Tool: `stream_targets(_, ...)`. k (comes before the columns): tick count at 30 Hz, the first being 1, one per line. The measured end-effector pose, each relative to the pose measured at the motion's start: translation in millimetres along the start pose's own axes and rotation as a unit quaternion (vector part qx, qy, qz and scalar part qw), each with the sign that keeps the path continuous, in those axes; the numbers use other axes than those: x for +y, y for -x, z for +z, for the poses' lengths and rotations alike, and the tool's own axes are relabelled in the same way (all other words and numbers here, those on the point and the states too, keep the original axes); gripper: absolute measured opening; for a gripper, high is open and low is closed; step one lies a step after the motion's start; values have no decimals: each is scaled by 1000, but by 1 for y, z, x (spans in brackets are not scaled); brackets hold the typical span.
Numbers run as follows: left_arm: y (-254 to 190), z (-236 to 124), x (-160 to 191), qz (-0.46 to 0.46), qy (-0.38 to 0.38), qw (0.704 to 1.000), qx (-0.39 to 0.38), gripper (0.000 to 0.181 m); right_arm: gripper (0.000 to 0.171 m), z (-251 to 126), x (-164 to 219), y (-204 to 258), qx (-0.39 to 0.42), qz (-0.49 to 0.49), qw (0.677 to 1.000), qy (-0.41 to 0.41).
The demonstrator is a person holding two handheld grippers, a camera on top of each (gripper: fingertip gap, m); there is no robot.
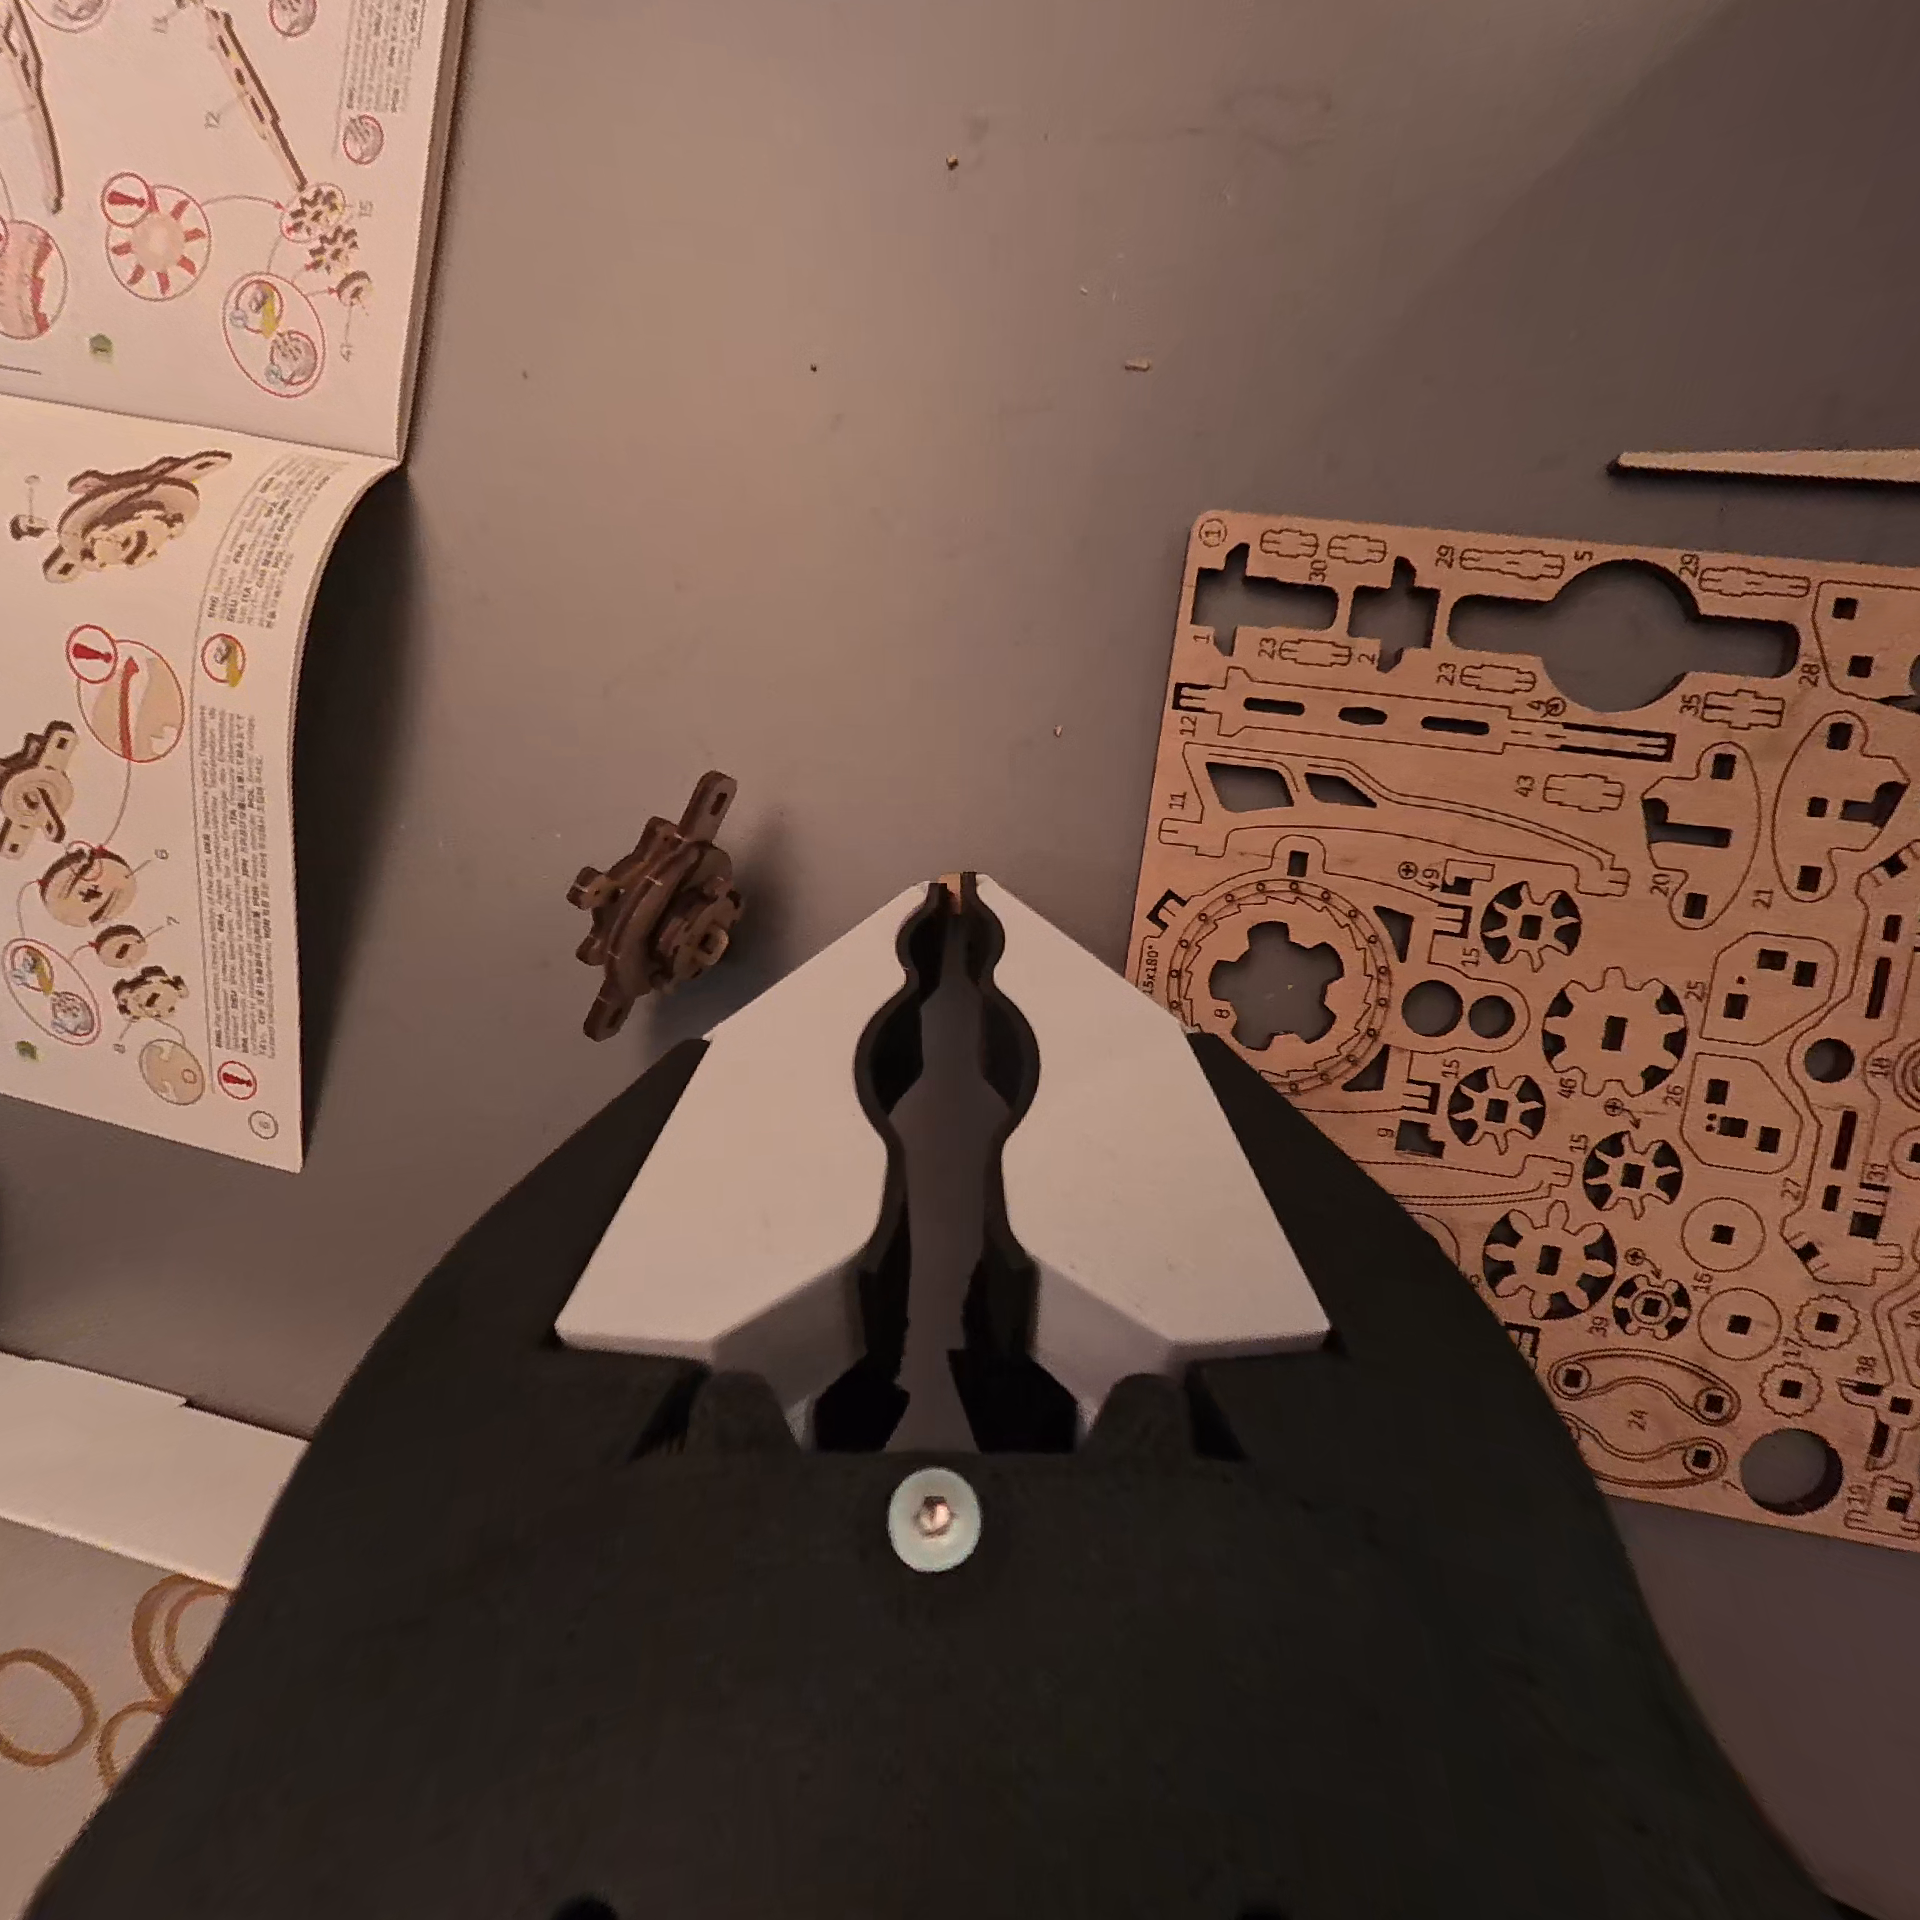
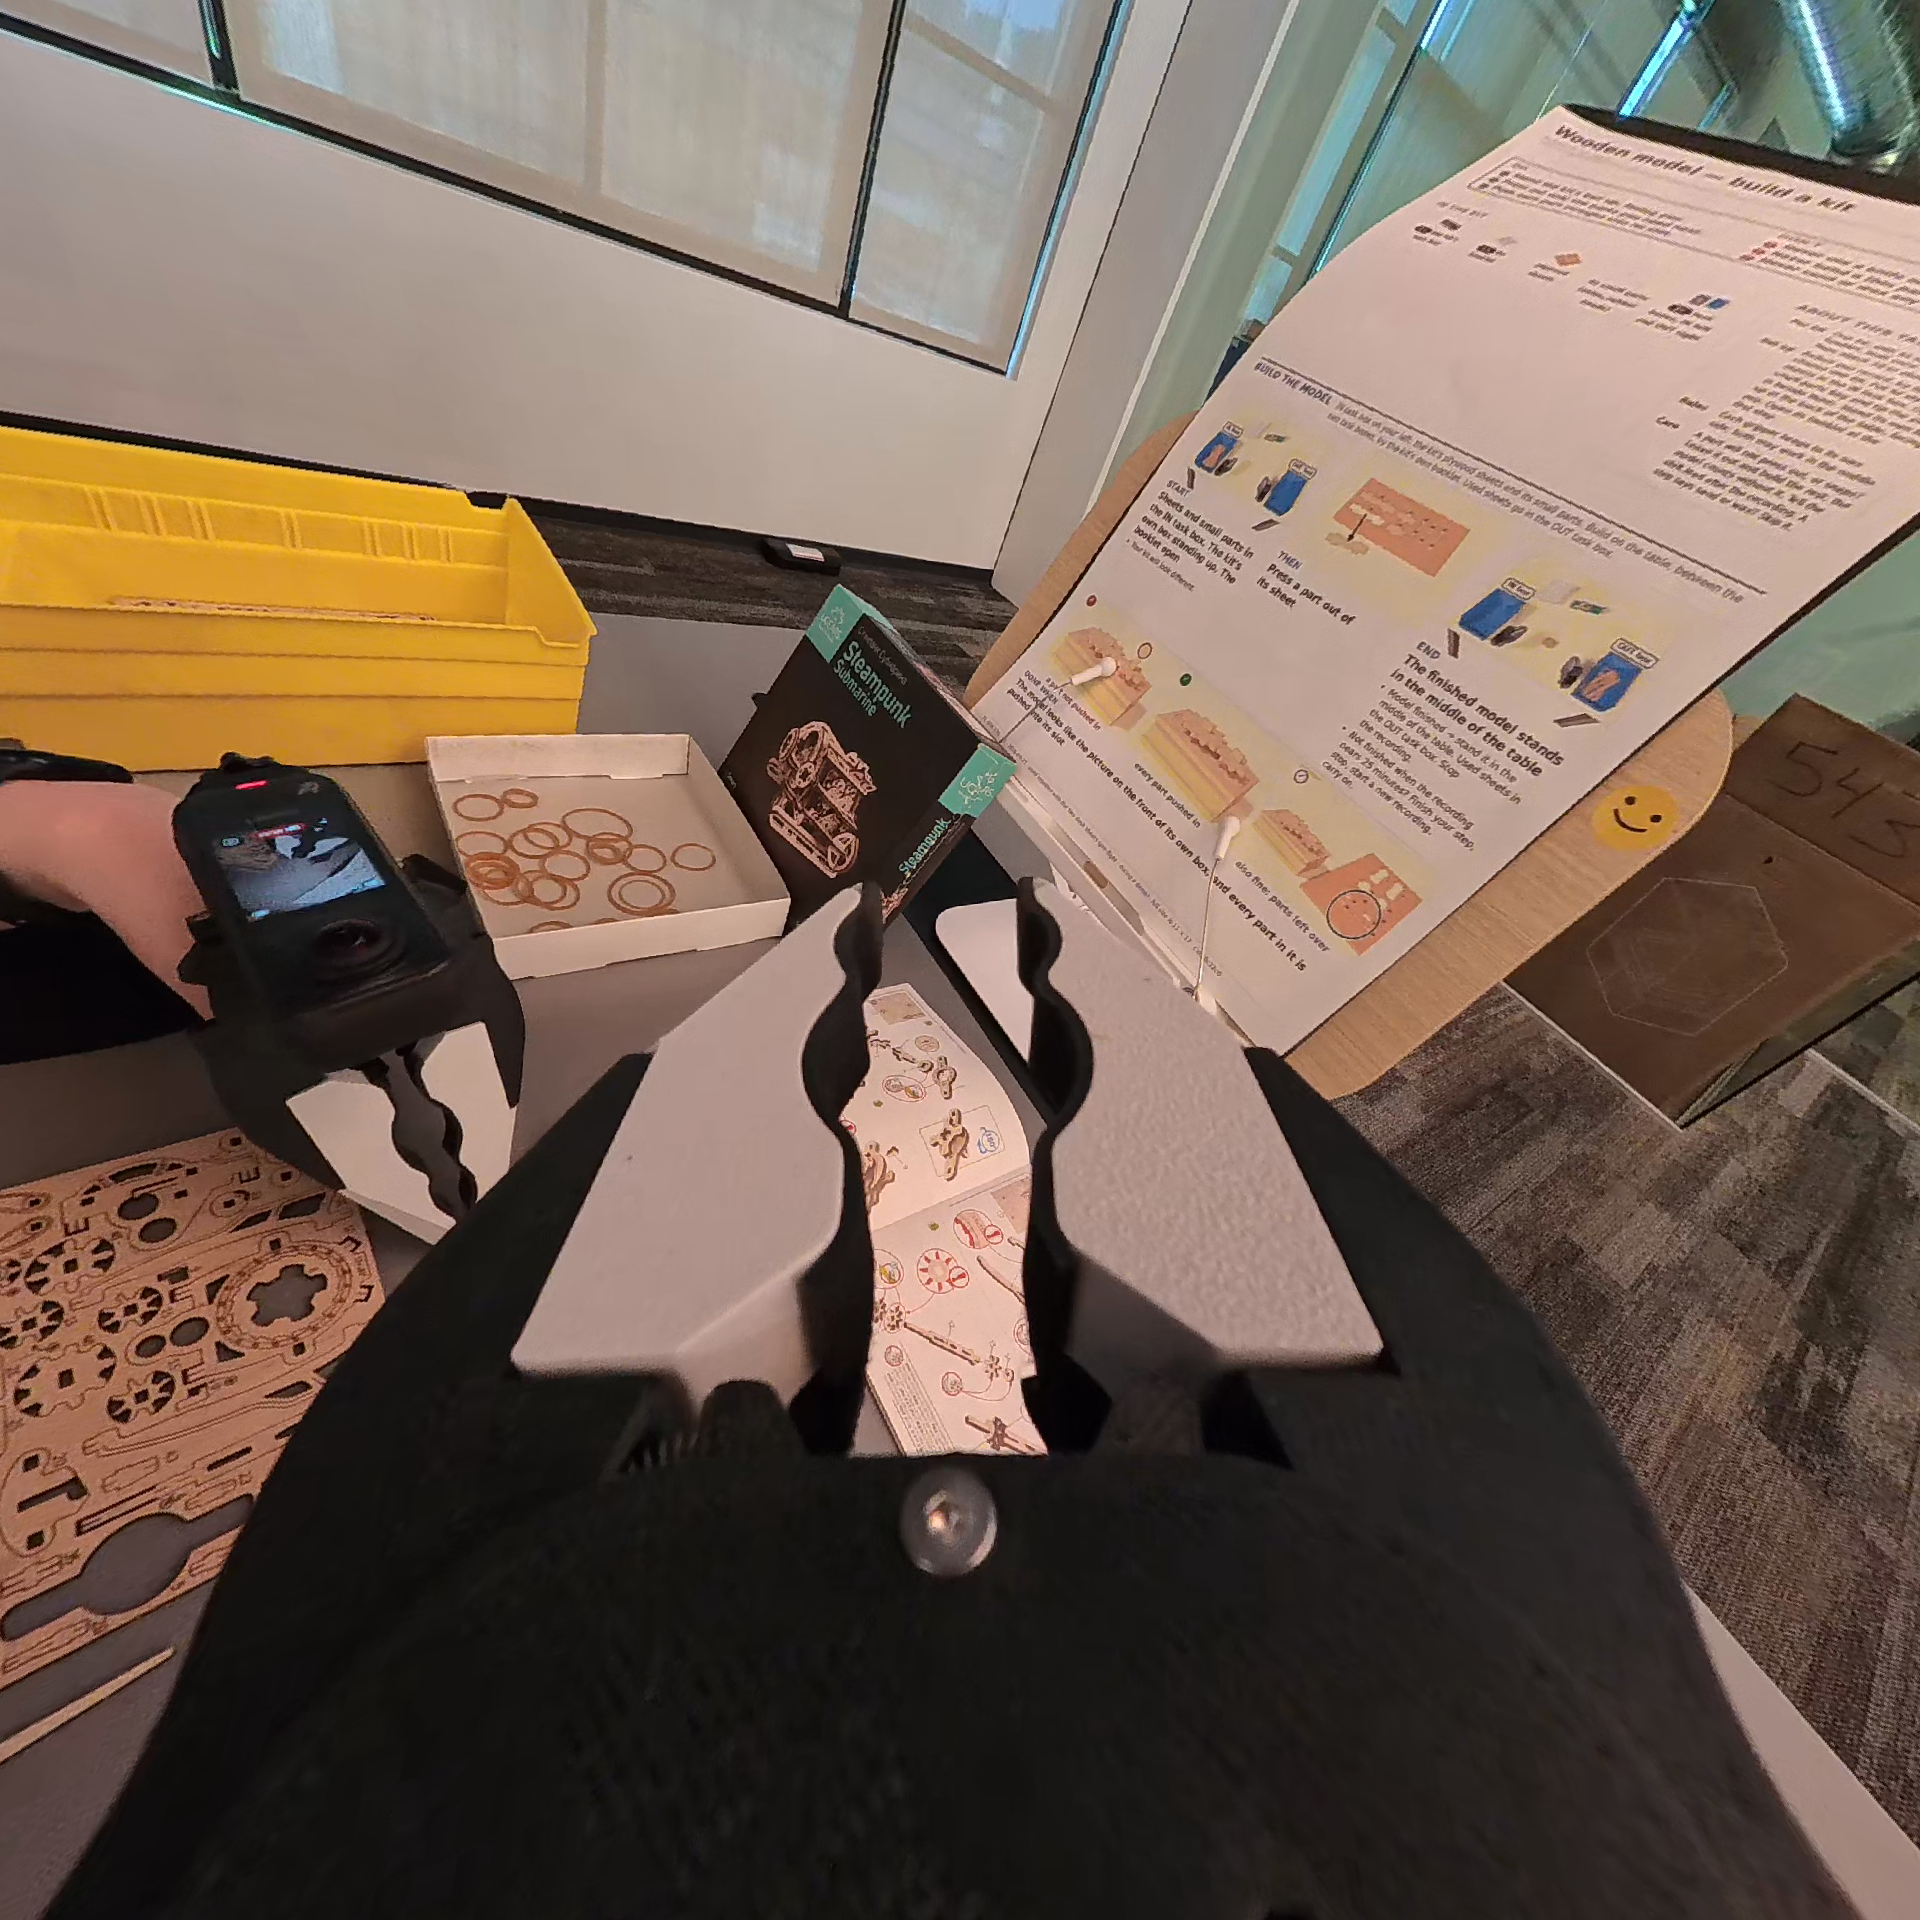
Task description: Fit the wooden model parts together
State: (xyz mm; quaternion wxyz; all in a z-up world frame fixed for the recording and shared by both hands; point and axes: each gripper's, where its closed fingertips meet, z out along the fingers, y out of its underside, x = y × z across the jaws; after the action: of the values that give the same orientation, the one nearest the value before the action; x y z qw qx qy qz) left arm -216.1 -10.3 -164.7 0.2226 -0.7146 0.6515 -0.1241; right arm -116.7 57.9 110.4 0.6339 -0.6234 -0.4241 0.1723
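Observation:
My left gripper (image 1: 954, 885) is shut on a small wooden part (image 1: 948, 889), a pale sliver pinched at the fingertips above the grey table. A dark, partly built wooden assembly (image 1: 657, 906) lies just left of the tips. A laser-cut plywood sheet (image 1: 1558, 997) with several gear and plate parts lies to the right; it also shows in the right wrist view (image 2: 156, 1340). My right gripper (image 2: 940, 904) is open and empty, raised above the table over the open booklet (image 2: 935, 1226). The left gripper (image 2: 416, 1132) shows at left in that view.
The instruction booklet (image 1: 156, 582) lies open at left. A thin wooden stick (image 1: 1766, 463) lies beyond the sheet. A white tray (image 2: 665, 945) holds several rubber bands. A kit box (image 2: 862, 769), yellow bins (image 2: 270, 613) and a propped instruction board (image 2: 1455, 582) stand behind. The grippers' ends are close to 30 centimeters from one another. The thin wooden stick (image 1: 1766, 463) is about 15 centimeters from my left fingertips and 30 centimeters from my right.

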Motion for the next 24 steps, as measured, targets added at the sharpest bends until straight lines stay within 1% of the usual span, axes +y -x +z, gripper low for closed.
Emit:
stream_targets(1, 0, 0, 0, 1, 0, 1000, 1, 2, 25, 0, 0, 1, -1, -1, 1000, 0)
stream_targets(5, 5, -5, 1, -10, -14, 1000, 10, 1, 25, 5, 2, 6, -13, -3, 1000, 3)
stream_targets(7, 7, -16, -9, -28, -57, 998, 29, 1, 26, 9, 3, 15, -34, -12, 999, 2)
stream_targets(9, 6, -34, -24, -52, -119, 990, 60, 1, 28, 14, 3, 35, -84, -39, 996, -7)
stream_targets(12, -1, -73, -50, -90, -229, 959, 142, 1, 29, 16, 13, 83, -201, -112, 973, -24)
stream_targets(15, -15, -111, -63, -117, -295, 915, 249, 1, 29, 16, 27, 121, -284, -162, 945, -27)
stream_targets(18, -23, -132, -66, -145, -312, 881, 325, 1, 25, 16, 40, 154, -344, -201, 917, -13)
stream_targets(21, -29, -144, -68, -156, -324, 857, 370, 1, 19, 15, 44, 179, -381, -224, 897, -6)
stream_targets(24, -34, -154, -73, -165, -339, 831, 409, 1, 15, 18, 48, 188, -381, -249, 890, 3)
